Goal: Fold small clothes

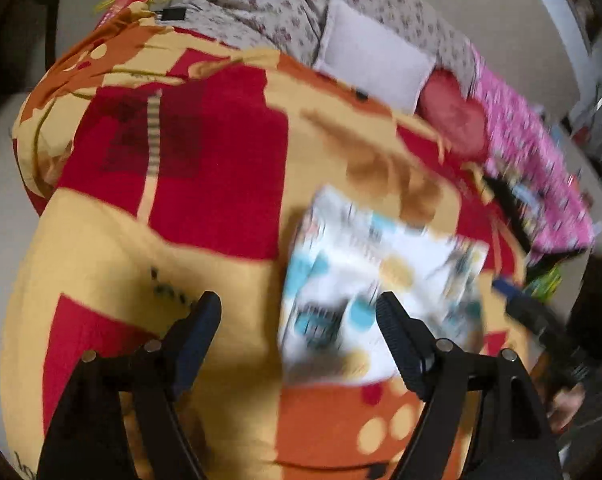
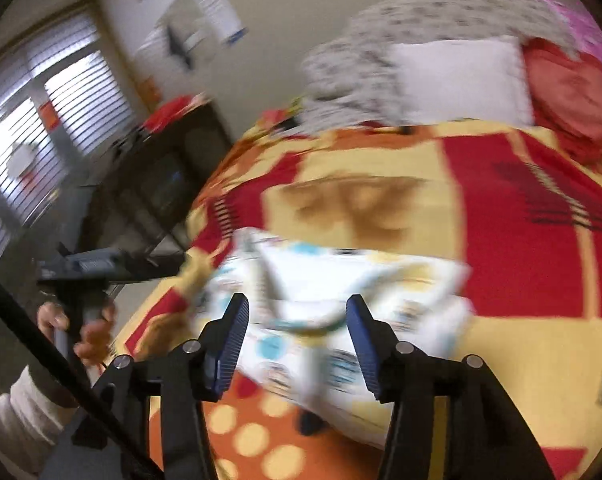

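A small white garment (image 1: 377, 280) with blue and tan dots lies crumpled on the red, yellow and orange bedspread (image 1: 173, 208). It also shows in the right wrist view (image 2: 333, 292). My left gripper (image 1: 299, 312) is open and empty, just to the left of the garment's near edge. My right gripper (image 2: 297, 314) is open and empty, with the garment between and just beyond its fingertips. The other gripper (image 2: 101, 268) shows at the left of the right wrist view, held by a hand. Both views are blurred.
A white pillow (image 1: 373, 64), a red cushion (image 1: 457, 116) and a floral blanket (image 1: 285, 4) lie at the bed's far end. A pink cloth (image 1: 537, 160) lies on the right side. A dark shelf (image 2: 169, 152) and a window with blinds (image 2: 33, 128) are beside the bed.
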The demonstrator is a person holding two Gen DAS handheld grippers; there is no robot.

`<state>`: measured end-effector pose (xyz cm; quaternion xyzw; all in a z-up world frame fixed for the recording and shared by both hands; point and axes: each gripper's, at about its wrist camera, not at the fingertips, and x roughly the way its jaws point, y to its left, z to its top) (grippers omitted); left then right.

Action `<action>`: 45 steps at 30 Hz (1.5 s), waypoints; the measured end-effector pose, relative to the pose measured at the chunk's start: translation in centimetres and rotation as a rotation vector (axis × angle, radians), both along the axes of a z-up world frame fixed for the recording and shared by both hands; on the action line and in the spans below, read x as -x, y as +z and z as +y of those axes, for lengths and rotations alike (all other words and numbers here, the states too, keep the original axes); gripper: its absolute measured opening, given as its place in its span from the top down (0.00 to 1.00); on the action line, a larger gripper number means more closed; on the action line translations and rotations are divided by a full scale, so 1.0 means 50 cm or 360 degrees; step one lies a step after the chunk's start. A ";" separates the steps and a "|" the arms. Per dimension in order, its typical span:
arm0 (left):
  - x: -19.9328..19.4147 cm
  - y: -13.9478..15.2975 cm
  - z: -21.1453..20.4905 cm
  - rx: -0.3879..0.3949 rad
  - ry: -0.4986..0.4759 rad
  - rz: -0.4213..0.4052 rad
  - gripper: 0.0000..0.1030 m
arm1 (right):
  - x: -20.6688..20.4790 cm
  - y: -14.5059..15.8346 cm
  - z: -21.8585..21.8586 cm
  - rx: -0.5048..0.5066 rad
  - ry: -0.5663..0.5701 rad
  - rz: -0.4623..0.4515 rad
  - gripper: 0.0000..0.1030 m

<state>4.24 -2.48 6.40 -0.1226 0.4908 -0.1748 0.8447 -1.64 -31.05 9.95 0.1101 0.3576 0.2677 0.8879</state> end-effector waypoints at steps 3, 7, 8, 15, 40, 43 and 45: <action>0.019 -0.030 -0.007 -0.0043 -0.0022 0.0023 0.23 | -0.043 -0.013 0.070 0.0028 0.0117 0.0035 0.47; 0.031 -0.065 -0.010 -0.0057 -0.0055 0.0069 0.23 | -0.118 -0.062 0.128 0.0000 0.0216 0.0195 0.49; 0.031 -0.074 -0.008 -0.0059 -0.0050 0.0081 0.23 | -0.136 -0.077 0.142 -0.0004 0.0248 0.0239 0.64; 0.030 -0.086 -0.001 -0.0006 -0.0061 0.0102 0.23 | -0.194 -0.075 0.201 0.0136 0.0171 0.0159 0.95; 0.019 -0.081 -0.046 -0.0085 -0.0069 0.0070 0.24 | 0.030 -0.103 -0.098 0.0264 -0.0406 0.0252 0.80; 0.020 -0.079 -0.054 -0.0071 -0.0131 0.0105 0.51 | 0.048 -0.102 -0.092 0.0240 -0.0416 0.0199 0.92; 0.024 -0.073 -0.058 -0.0072 -0.0168 0.0124 0.58 | 0.071 -0.082 -0.107 0.0136 -0.0412 0.0165 0.93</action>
